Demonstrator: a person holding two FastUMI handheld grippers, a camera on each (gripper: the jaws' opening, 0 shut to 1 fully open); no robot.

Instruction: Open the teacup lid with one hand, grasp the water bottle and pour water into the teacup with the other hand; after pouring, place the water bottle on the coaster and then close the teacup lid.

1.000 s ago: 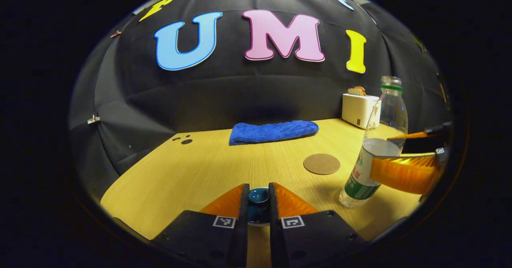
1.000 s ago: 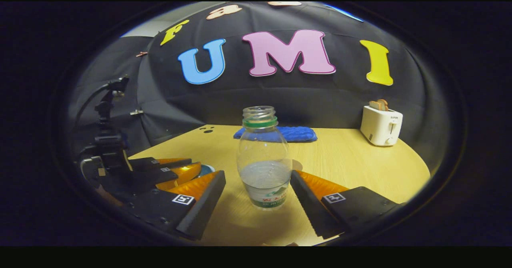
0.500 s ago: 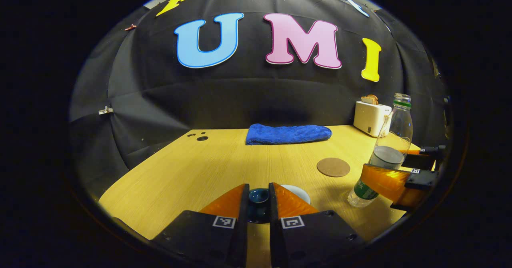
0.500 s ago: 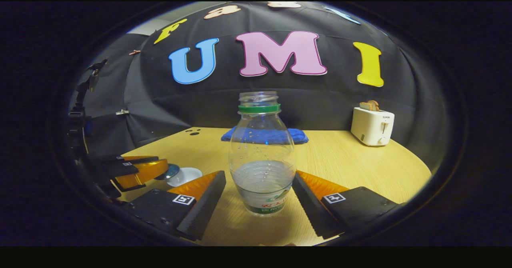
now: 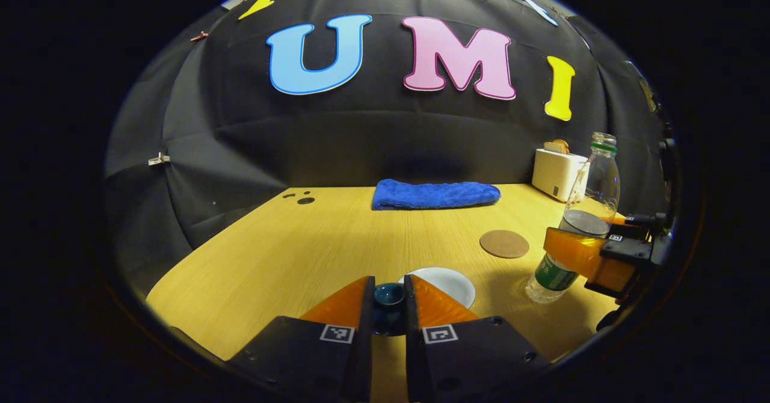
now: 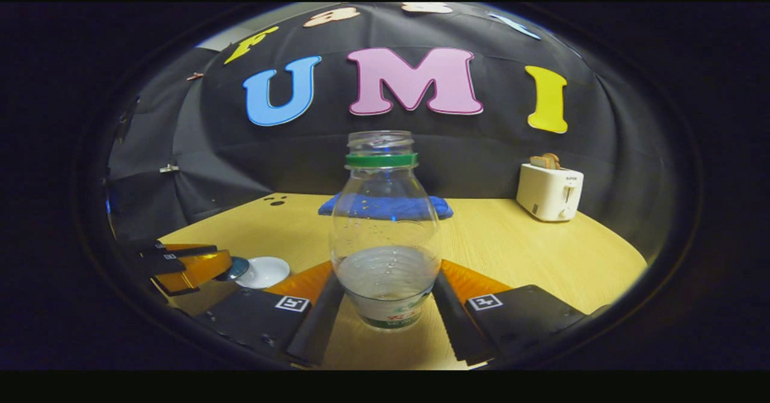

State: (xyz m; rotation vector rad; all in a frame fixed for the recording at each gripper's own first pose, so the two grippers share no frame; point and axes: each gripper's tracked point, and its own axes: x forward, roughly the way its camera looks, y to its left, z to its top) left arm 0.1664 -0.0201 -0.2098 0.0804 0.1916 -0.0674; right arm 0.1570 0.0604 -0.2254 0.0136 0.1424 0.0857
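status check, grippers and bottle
Left gripper shut on teacup lid, teacup uncovered. Right gripper shut on water bottle, upright. Coaster free.

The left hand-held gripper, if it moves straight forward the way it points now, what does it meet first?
Probably nothing near: past the lid that the left hand-held gripper holds, the wooden table looks free. The blue towel lies far ahead, though depth is unclear.

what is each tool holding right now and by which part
The left tool is shut on the knob of the teacup lid, lifted off the teacup. The right tool clamps the water bottle by its lower body, at the label.
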